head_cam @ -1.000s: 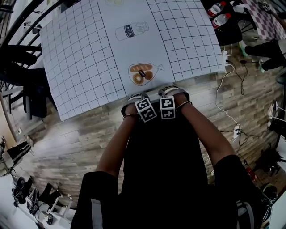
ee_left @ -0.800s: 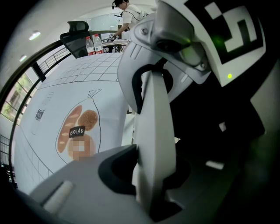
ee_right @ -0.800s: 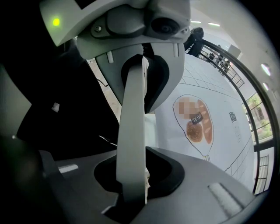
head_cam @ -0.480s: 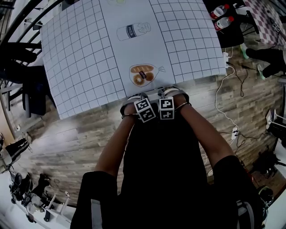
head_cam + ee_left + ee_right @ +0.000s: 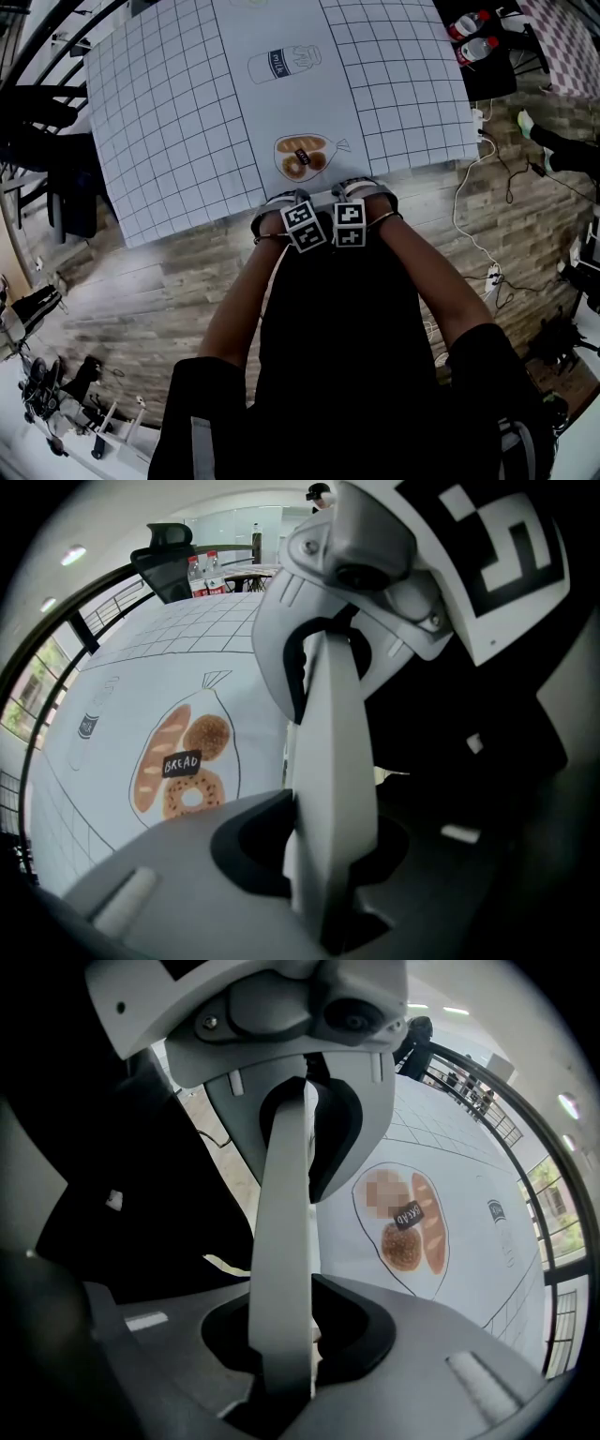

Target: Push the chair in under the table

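The black chair [image 5: 333, 281] stands between my forearms, its back at the near edge of the white grid-patterned table [image 5: 169, 141]. My left gripper [image 5: 281, 208] and right gripper [image 5: 364, 199] sit side by side on top of the chair's back, pointing steeply down, each partly closed on it. Seen from the left gripper view, the left gripper [image 5: 328, 761] has the black chair [image 5: 469, 789] on its right and the table's bread drawing [image 5: 183, 761] on its left. From the right gripper view, the right gripper [image 5: 286, 1241] has the chair [image 5: 122, 1194] on its left. The pads themselves are hidden.
A milk bottle drawing [image 5: 281, 64] lies further up the table. Two drink bottles [image 5: 478, 33] rest on a black seat at top right. White cables and a power strip [image 5: 492, 277] trail over the wooden floor at right. Another dark chair [image 5: 56, 178] stands at the table's left side.
Both grippers keep their place at the table's edge. The picture has shifted slightly, and a person's shoes at the right have moved off toward the edge.
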The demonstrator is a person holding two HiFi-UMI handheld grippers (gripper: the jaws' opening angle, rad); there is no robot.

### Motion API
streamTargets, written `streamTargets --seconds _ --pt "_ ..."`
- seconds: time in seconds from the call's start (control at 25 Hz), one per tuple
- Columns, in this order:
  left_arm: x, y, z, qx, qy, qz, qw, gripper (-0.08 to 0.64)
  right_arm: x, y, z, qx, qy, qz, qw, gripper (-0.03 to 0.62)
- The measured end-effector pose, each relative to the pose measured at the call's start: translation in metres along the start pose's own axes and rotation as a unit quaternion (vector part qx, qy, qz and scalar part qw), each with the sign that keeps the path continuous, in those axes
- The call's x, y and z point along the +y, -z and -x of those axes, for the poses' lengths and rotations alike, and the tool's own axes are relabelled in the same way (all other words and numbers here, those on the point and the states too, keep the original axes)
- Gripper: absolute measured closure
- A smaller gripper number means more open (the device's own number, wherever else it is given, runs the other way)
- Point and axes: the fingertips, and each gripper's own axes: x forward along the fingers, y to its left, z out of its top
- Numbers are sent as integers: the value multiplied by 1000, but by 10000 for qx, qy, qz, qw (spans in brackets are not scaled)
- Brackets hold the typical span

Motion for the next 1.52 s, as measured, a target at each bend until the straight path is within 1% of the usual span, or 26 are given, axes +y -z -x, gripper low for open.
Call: streamTargets --seconds 0.2,0.64,0.88,1.24,1.32,1.44,1.48,1.52 --pt "7 1 1 13 -6 10 10000 465 -7 -1 -1 -24 17 -17 10000 520" --pt "8 0 1 7 21 72 10000 463 -8 -1 0 -32 -88 -25 10000 518" --pt "12 0 0 0 -15 196 9998 463 -13 0 0 -44 -92 107 9999 518" --pt "12 0 0 2 -10 243 9997 460 -13 -1 -1 -57 -90 94 9999 515" --pt "12 0 0 0 60 267 9996 459 -12 -1 -1 -68 -200 64 9998 503" --pt "10 0 0 25 299 347 9989 425 -10 -1 -1 -124 -446 -62 9989 465" --pt "10 0 0 25 327 349 9989 420 -10 -1 0 -143 -483 -108 9987 445" --pt "11 -1 1 7 314 334 9989 417 -11 -2 1 -160 -483 -139 9986 445"
